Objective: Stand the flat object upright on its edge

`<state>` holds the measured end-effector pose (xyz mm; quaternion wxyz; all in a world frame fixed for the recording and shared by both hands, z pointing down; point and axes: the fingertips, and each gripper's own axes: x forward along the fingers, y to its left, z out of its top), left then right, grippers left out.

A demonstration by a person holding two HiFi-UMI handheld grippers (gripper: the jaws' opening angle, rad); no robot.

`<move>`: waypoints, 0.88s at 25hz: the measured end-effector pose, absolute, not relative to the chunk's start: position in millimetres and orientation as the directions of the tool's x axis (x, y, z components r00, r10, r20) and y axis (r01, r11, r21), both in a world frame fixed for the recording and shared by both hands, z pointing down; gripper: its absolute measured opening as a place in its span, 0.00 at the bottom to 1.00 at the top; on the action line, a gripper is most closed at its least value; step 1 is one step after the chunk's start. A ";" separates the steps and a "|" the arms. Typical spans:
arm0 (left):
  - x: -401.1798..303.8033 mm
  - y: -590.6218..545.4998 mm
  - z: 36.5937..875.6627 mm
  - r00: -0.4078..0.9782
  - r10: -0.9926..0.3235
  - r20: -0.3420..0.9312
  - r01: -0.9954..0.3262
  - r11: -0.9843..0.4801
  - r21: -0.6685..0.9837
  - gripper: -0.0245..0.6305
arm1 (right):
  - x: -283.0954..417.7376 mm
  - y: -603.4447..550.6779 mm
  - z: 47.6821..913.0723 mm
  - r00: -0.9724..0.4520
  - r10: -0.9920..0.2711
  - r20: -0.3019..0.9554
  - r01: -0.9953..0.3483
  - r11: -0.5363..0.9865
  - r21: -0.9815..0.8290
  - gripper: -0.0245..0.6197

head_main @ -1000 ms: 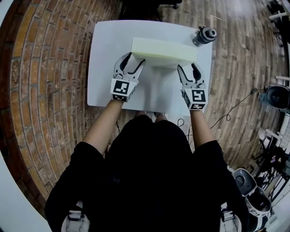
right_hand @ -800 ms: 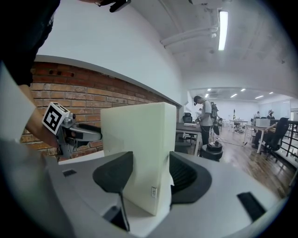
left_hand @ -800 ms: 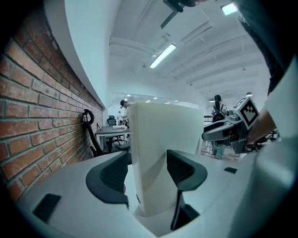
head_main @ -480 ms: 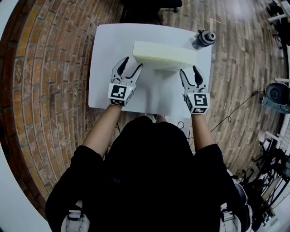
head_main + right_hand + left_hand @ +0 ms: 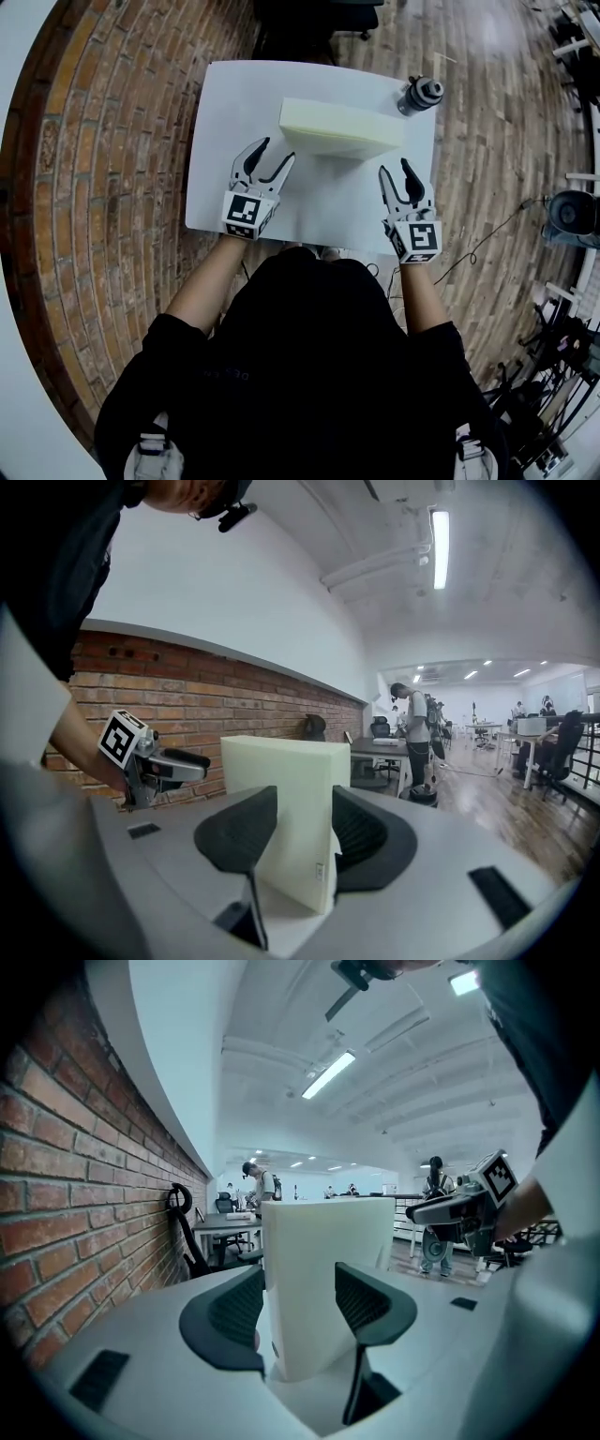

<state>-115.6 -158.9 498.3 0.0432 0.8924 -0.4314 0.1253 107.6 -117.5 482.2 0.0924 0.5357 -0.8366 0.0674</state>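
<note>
White counter (image 5: 225, 141), centre of the head view. Pale foam block (image 5: 339, 128) stands on edge at its upper middle. Left gripper (image 5: 274, 155), lower left: released, empty. Right gripper (image 5: 395, 173), lower right: jaws closing on nothing, apart from the block. Bottle (image 5: 417, 95), upper-right corner.

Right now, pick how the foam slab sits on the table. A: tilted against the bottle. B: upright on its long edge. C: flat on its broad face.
B: the foam slab stands upright on its long edge on the white table, apart from the bottle.
</note>
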 end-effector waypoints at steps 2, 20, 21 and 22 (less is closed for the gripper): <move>-117.8 -153.3 490.7 0.603 -0.755 0.257 -0.776 -0.630 -0.032 0.39 | 103.3 -111.6 469.5 -0.429 -0.880 0.203 -0.901 0.434 -0.018 0.30; -85.6 -121.4 382.2 0.724 -0.685 0.077 -0.685 -0.728 -0.032 0.07 | 53.4 -95.4 376.7 -0.560 -0.827 0.050 -0.828 0.560 -0.016 0.05; -83.8 -120.8 379.0 0.727 -0.683 0.075 -0.683 -0.730 -0.029 0.07 | 51.0 -95.2 372.3 -0.565 -0.824 0.046 -0.825 0.565 -0.011 0.05; -82.2 -120.3 375.1 0.728 -0.682 0.073 -0.682 -0.731 -0.029 0.07 | 48.5 -95.2 367.1 -0.570 -0.820 0.041 -0.821 0.571 -0.007 0.05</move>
